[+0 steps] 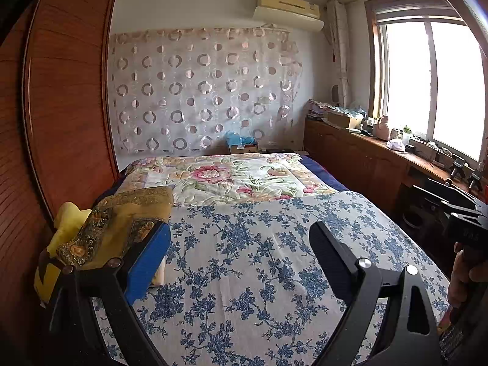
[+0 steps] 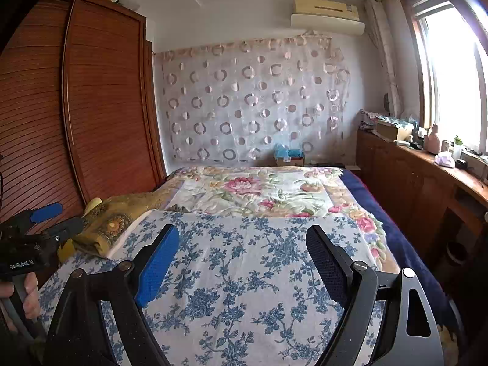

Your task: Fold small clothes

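Black tongs (image 2: 244,262) with blue pads (image 2: 158,268), silver screws, white "GenRobot.AI" lettering

The blue-flowered sheet (image 2: 244,274) is seen as matt cloth; the wardrobe (image 2: 100,116) is finished in ribbed, semi-gloss wood.

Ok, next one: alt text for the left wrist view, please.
The open left claw hovers over a blue-flowered sheet on a bed, nothing between its fingers. A folded gold patterned cloth lies on a yellow one at the bed's left edge by a wooden wardrobe; the right claw shows at far right.
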`<action>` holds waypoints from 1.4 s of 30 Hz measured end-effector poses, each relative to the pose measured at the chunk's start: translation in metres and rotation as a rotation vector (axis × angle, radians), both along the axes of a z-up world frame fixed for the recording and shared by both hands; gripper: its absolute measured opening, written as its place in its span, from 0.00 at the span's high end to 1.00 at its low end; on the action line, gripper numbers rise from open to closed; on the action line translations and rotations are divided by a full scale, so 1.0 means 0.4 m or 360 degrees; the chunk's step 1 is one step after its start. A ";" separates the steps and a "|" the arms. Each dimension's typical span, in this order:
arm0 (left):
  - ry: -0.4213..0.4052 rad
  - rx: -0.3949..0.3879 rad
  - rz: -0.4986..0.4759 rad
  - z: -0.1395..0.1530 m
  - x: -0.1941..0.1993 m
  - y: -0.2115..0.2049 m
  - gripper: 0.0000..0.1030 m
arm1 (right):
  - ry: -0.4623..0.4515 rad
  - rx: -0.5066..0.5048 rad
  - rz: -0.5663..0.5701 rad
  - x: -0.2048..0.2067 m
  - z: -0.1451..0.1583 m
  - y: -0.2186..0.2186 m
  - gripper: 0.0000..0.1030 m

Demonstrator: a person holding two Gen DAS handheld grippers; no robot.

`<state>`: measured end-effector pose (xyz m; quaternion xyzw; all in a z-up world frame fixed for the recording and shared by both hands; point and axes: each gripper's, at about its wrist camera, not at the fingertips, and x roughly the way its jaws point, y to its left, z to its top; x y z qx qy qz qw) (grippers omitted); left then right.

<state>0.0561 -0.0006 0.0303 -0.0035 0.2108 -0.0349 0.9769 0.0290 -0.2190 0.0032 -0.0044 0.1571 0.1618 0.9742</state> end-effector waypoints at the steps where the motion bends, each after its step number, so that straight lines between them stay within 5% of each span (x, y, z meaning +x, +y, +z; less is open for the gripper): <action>1: -0.0001 0.0003 0.0000 0.000 0.000 0.001 0.10 | -0.0001 -0.0002 -0.0003 0.003 0.000 -0.002 0.16; 42: -0.0034 -0.0007 0.0030 0.003 -0.009 -0.002 0.10 | -0.0006 -0.0017 0.0018 0.036 0.003 -0.045 0.16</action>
